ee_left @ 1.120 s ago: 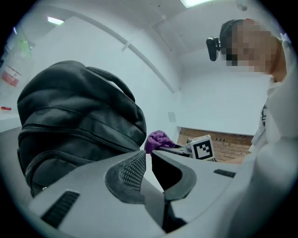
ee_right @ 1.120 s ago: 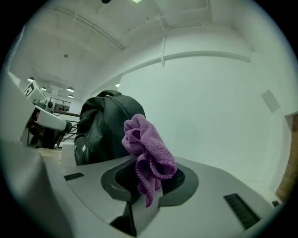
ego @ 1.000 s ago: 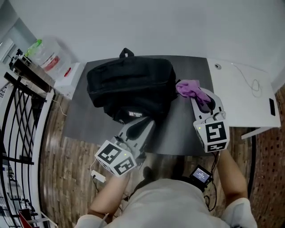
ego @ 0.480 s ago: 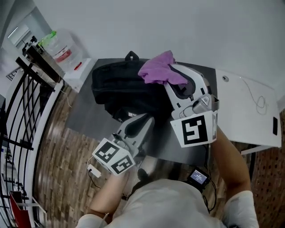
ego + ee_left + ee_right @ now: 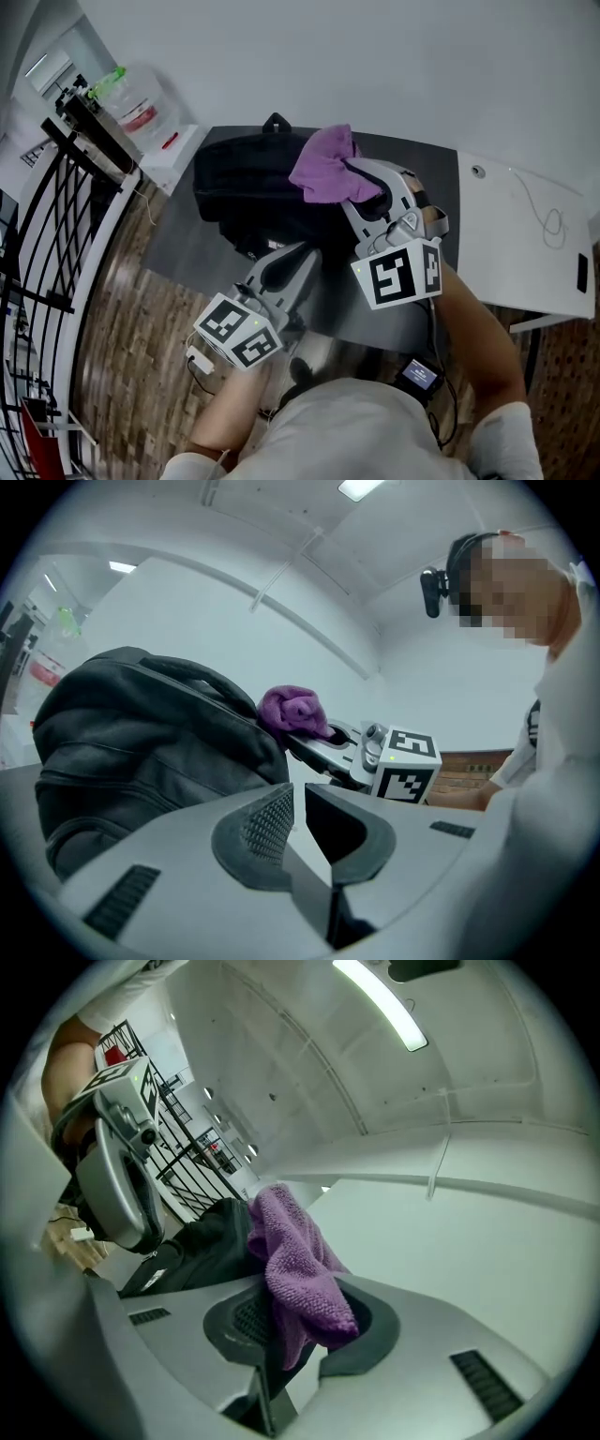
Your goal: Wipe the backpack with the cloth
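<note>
A black backpack (image 5: 253, 183) lies on the dark grey table (image 5: 187, 248), its handle toward the wall. My right gripper (image 5: 361, 183) is shut on a purple cloth (image 5: 323, 169), which hangs over the backpack's right end; whether it touches the fabric I cannot tell. In the right gripper view the cloth (image 5: 295, 1260) bunches between the jaws of the right gripper (image 5: 305, 1321), with the backpack (image 5: 202, 1237) behind. My left gripper (image 5: 305, 253) sits at the backpack's near side. In the left gripper view the left gripper (image 5: 298, 794) is shut on nothing, facing the backpack (image 5: 141, 733) and cloth (image 5: 292, 710).
A white desk (image 5: 520, 234) with a thin cable adjoins the table on the right. To the left stand a white shelf with a clear container (image 5: 141, 108) and a black metal railing (image 5: 56, 244). Wood-pattern floor lies below the table's near edge.
The right gripper rose from the table's right side with the cloth and swung left over the backpack, then dropped slightly. The left gripper stayed where it was.
</note>
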{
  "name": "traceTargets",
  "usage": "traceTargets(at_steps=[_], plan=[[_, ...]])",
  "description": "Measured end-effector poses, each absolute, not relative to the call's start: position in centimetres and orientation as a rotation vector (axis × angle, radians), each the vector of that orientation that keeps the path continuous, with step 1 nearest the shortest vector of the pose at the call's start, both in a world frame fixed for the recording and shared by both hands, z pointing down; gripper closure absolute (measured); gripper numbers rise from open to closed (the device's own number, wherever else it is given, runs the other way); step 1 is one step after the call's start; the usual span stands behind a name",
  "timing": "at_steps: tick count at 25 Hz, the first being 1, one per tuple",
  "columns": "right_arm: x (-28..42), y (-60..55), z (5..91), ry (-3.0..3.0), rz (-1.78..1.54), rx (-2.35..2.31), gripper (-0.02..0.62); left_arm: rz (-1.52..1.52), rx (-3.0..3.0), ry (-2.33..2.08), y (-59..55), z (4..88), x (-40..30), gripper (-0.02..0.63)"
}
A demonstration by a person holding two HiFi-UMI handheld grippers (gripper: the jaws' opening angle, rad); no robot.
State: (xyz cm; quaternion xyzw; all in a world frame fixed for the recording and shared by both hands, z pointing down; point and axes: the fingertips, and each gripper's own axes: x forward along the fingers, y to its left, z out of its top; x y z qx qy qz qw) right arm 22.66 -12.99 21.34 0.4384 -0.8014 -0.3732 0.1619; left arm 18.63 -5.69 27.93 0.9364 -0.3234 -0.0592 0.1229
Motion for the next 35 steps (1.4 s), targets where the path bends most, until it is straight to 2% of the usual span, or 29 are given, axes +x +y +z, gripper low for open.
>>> traceTargets(at_steps=[16,27,35], plan=[[26.2,-12.2,26.7,-2.213,-1.004,1.228,0.506,-0.124,2.714,-0.898,-5.4,29.4,21.1,0.584],[30.5,-11.2,33.5,-2.109,-0.788,1.236,0.508,-0.084,2.700,-0.809,-4.1,31.1,21.9,0.584],[32.8,-9.4,32.4,-2.059,-0.610,1.462,0.508,-0.073,2.727,-0.668,-3.2,31.4,20.6,0.584]])
